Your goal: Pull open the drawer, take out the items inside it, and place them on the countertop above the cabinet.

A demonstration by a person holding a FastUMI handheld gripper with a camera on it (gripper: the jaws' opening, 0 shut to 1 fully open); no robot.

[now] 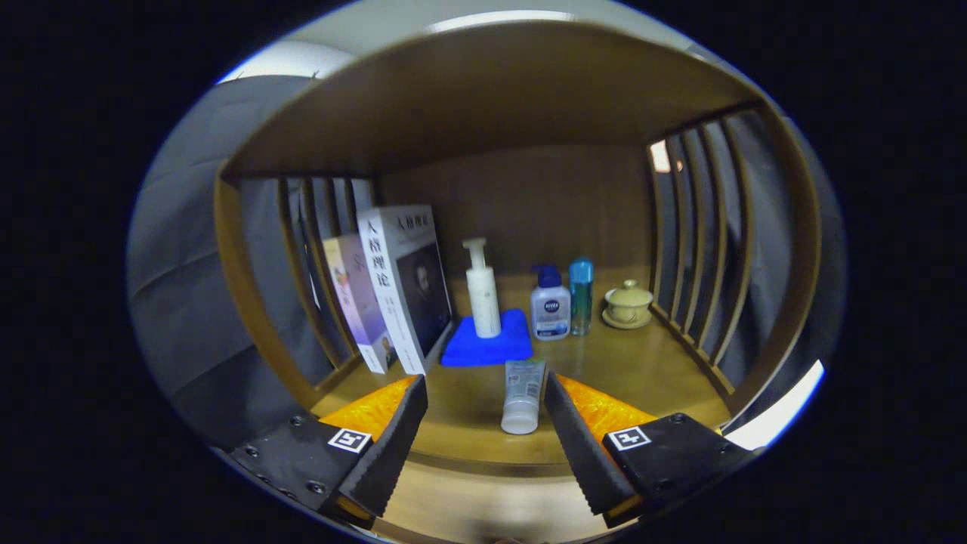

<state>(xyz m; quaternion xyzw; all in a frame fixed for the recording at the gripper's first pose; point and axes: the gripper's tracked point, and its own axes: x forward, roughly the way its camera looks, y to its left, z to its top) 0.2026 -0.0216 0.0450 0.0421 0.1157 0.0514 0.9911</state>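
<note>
Wooden countertop [642, 370] w/ tube [523, 397] lying btwn released tongs [485, 394]; books [393, 291] hide slats behind.

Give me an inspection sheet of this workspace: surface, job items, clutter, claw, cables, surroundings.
Surface: wooden countertop inside a slatted wooden shelf.
Job's things: tube lying flat on the countertop, between the fingers, nearer the right one; contact cannot be told. Drawer: nothing seen.
Clutter: two books leaning at the left slats; white pump bottle upright on a blue cloth; lotion bottle and blue bottle side by side; lidded cup on saucer beside the right slats.
Claw: open, fingers spread, holding nothing.
Cables: nothing seen.
Surroundings: grey cloth behind the slats.
</note>
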